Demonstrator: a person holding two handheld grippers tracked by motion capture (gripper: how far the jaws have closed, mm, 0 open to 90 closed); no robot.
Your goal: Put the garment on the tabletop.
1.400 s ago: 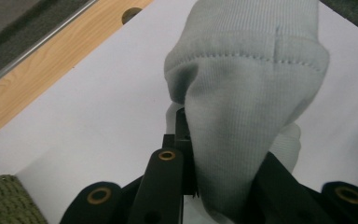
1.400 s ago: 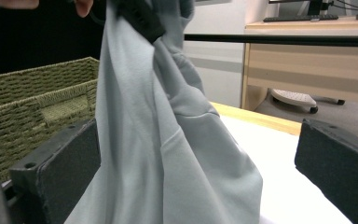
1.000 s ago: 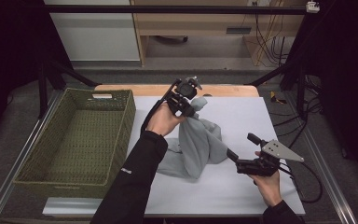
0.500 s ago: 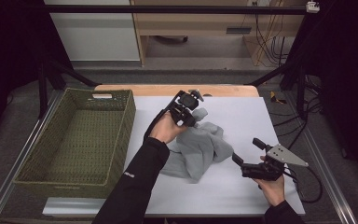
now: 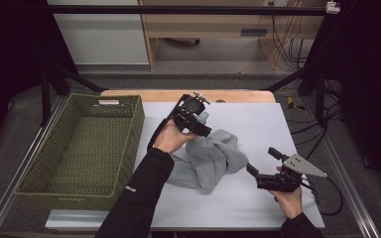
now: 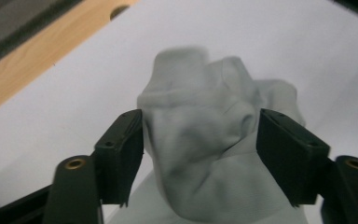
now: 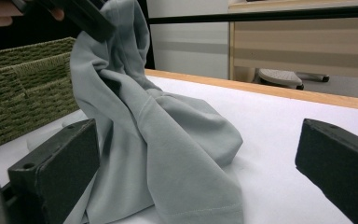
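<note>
High view, far left: a green woven rectangular basket [image 5: 79,148] stands on the table's left side, hollow, well apart from the cloth.
Table: a white rectangular tabletop [image 5: 258,124] with a wooden far edge carries everything.
Left gripper: the left gripper [image 5: 204,124] hangs over the far end of the cloth, held by the person's left hand [image 5: 171,139] in a black sleeve.
Left jaws: in the left gripper view the black pads stand wide, one on each side of a raised fold; they have just been opening, the cloth sits between them, and the pads do not seem to press on it.
Cloth: a pale grey soft knit garment [image 5: 211,158] lies crumpled in the middle of the table, its far end bunched up under the left gripper [image 6: 200,158], the rest slumped toward the near side.
Right gripper: the right gripper [image 5: 262,161] rests low at the near right, just beside the cloth's right edge; its jaws are wide apart with nothing between them, and in its own view the stitched hem [image 7: 200,212] lies close ahead.
Step in hand, as I judge it: letting the raised end drop and re-gripping to spread or fold.
Doing it well: lift the left gripper straight off so no pad snags the knit; take the next hold on a hem or corner, not a thick bunch; pin the near hem with the right gripper so the cloth does not slide.
</note>
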